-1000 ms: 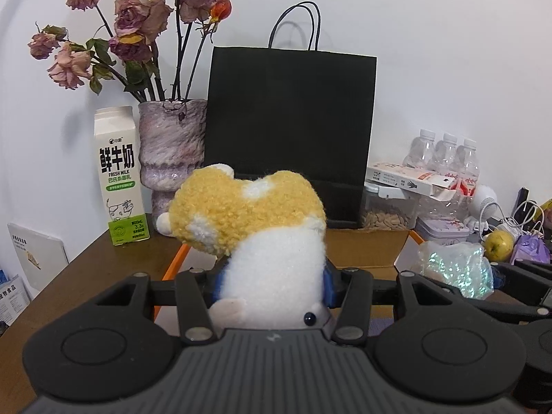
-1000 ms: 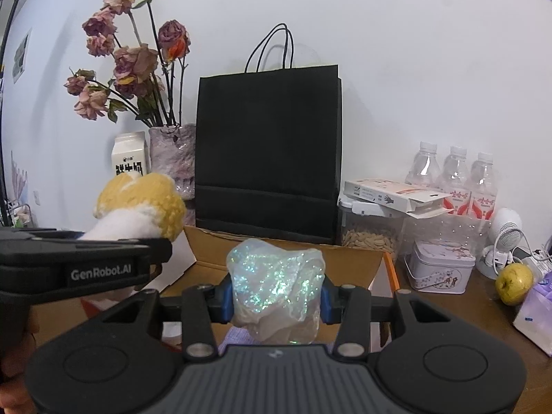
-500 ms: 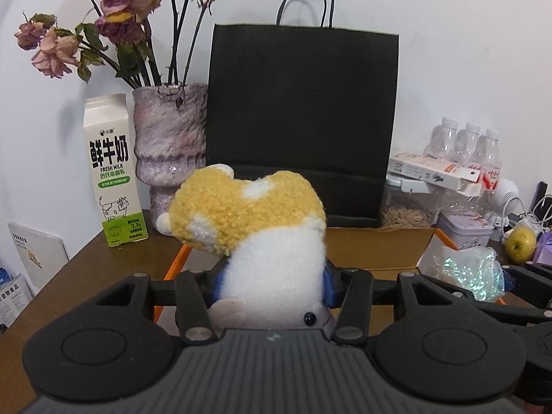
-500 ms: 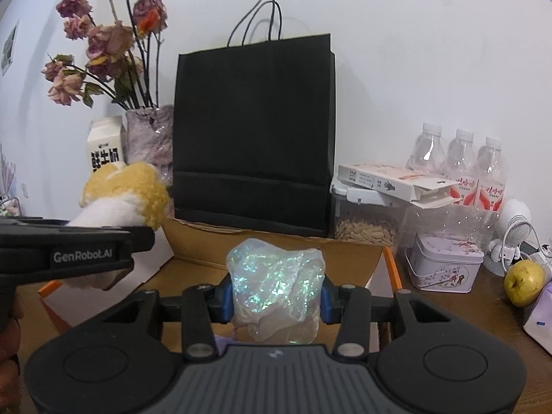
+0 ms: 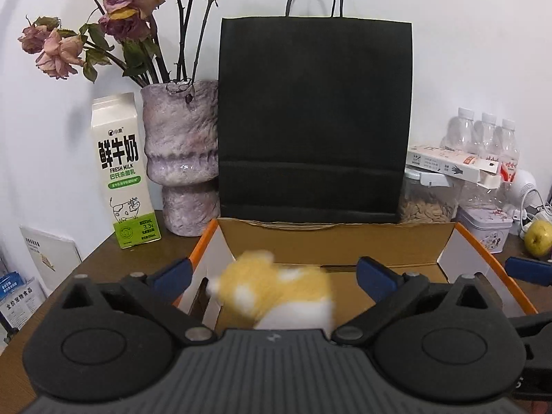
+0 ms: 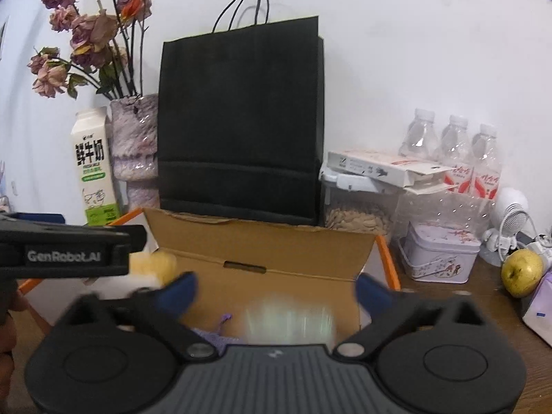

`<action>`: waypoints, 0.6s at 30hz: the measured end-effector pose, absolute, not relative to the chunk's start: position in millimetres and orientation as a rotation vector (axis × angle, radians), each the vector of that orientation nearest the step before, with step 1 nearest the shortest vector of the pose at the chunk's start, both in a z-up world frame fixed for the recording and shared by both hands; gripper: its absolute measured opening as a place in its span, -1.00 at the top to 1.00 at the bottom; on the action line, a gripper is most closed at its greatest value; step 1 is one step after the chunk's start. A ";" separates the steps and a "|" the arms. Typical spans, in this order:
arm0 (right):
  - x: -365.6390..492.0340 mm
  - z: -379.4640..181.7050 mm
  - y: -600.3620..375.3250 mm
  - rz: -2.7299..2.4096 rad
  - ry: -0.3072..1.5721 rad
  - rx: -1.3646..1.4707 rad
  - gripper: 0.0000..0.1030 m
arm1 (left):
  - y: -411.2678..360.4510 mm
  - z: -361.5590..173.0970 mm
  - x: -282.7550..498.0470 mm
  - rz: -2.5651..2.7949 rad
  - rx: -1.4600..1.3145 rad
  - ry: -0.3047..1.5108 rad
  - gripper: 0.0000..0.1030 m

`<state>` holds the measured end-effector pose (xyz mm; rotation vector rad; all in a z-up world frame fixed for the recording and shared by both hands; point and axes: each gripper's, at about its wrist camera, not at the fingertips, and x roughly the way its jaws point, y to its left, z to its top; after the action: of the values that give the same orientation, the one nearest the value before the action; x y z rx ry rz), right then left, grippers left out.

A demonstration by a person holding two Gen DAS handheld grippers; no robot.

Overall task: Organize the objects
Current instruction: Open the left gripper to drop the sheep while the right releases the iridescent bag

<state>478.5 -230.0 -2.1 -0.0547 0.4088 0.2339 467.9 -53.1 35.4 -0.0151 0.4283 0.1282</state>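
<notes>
An open cardboard box (image 5: 331,241) with orange-edged flaps sits below both grippers; it also shows in the right wrist view (image 6: 262,241). My left gripper (image 5: 272,270) is open, and the yellow-and-white plush toy (image 5: 276,293) is blurred, dropping between its fingers into the box. My right gripper (image 6: 276,286) is open, and the iridescent wrapped bundle (image 6: 289,321) is blurred, falling into the box. A purple knitted item (image 6: 214,334) lies on the box floor. The left gripper's body (image 6: 69,255) shows at the left of the right wrist view, with the plush (image 6: 155,265) behind it.
A black paper bag (image 5: 314,120) stands behind the box. A vase of dried roses (image 5: 183,158) and a milk carton (image 5: 120,172) stand at back left. A seed jar (image 5: 427,203), water bottles (image 5: 483,138), a tin (image 5: 486,224) and an apple (image 5: 538,238) crowd the right.
Both grippers have opened. The plush toy has left the left gripper and the iridescent bundle has left the right; both are dropping into the box.
</notes>
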 end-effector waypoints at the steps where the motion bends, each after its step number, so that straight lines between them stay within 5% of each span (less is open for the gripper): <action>1: 478.5 -1.5 -230.2 0.234 0.411 -0.053 -1.00 | -52.8 35.7 467.5 0.126 -0.018 0.428 -1.00; 18: 475.5 2.4 -233.3 0.227 0.412 -0.049 -1.00 | -54.2 43.0 458.8 0.117 -0.018 0.395 -1.00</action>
<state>475.5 -233.3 2.4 -0.0487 0.4116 0.2273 458.8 -54.2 43.0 -0.0178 0.3947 0.1166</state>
